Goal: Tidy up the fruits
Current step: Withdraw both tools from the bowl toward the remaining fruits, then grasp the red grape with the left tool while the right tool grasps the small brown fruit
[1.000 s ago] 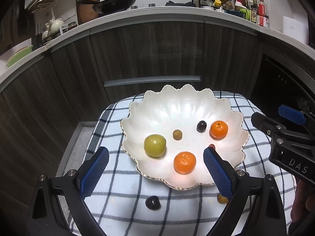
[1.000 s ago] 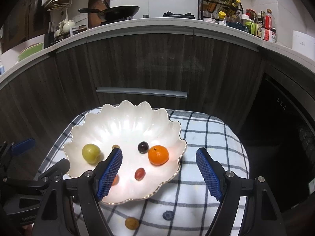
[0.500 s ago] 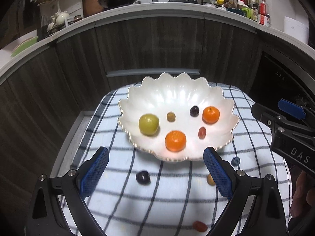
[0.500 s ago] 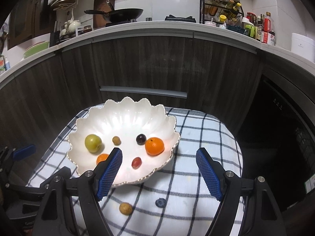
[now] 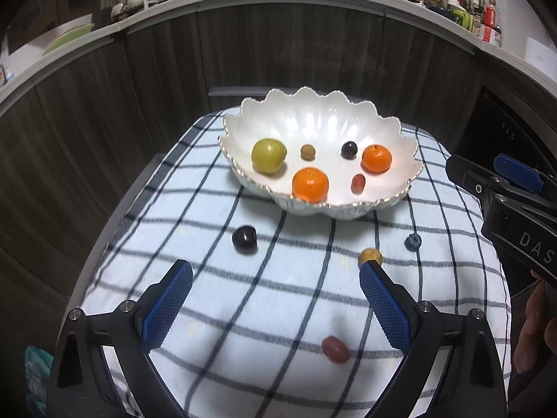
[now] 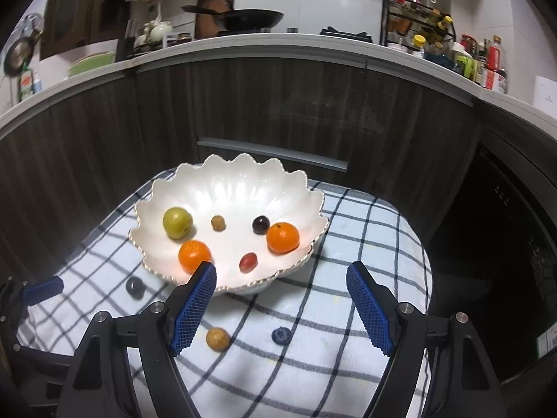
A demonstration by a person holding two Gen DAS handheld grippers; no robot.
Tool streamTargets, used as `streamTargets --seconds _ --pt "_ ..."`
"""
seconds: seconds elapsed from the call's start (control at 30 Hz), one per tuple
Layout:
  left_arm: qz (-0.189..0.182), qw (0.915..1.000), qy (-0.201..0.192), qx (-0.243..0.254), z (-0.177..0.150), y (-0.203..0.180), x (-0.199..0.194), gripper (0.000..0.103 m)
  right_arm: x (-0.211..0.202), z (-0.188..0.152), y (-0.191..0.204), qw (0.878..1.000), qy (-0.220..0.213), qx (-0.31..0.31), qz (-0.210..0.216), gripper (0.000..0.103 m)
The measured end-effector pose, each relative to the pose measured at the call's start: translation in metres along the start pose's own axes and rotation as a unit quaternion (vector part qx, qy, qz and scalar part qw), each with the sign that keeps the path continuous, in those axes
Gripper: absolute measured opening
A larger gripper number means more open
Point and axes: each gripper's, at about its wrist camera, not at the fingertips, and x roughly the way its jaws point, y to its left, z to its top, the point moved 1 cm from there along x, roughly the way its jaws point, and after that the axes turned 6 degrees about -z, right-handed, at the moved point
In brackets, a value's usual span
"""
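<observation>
- Both tools stand wide open and empty: the left gripper (image 5: 275,291) and the right gripper (image 6: 281,292) hover over the cloth (image 5: 216,313), near side of the bowl (image 5: 313,118).
- Six fruits lie in the bowl, likely sorted already.
- Loose on the cloth: a dark plum (image 5: 244,239), tan fruit (image 6: 217,339), blueberry (image 6: 281,335) and red grape (image 5: 335,349), probably next.

A home kitchen: dark wood cabinets (image 6: 313,104), pale countertop (image 6: 278,43) with wok (image 6: 250,17), spice rack (image 6: 417,17), sauce bottles (image 6: 487,59).
</observation>
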Motion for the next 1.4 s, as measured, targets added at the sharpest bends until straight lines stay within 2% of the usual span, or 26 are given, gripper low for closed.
streamTargets --seconds 0.53,0.87,1.23,1.3,1.37,1.4 --pt "0.017 0.9983 0.025 -0.050 -0.034 -0.010 0.002 0.098 0.009 -0.032 -0.011 1.000 0.019 0.004 0.019 0.078" --pt "0.019 0.9962 0.020 -0.082 -0.052 -0.009 0.004 0.098 0.012 -0.050 -0.005 0.999 0.020 -0.017 0.032 0.078" --pt "0.006 0.9970 0.022 -0.074 -0.070 -0.021 0.010 0.097 0.016 -0.058 0.007 0.996 0.008 -0.067 0.058 0.078" --pt "0.005 0.9971 0.022 -0.073 -0.072 -0.022 0.013 0.092 0.017 -0.059 0.010 0.995 0.008 -0.074 0.066 0.078" --pt "0.004 0.9973 0.017 -0.072 -0.074 -0.021 0.015 0.082 0.018 -0.061 0.016 0.994 0.009 -0.081 0.078 0.077" --pt "0.006 0.9975 0.013 -0.070 -0.076 -0.022 0.015 0.081 0.019 -0.062 0.019 0.993 0.009 -0.087 0.082 0.077"
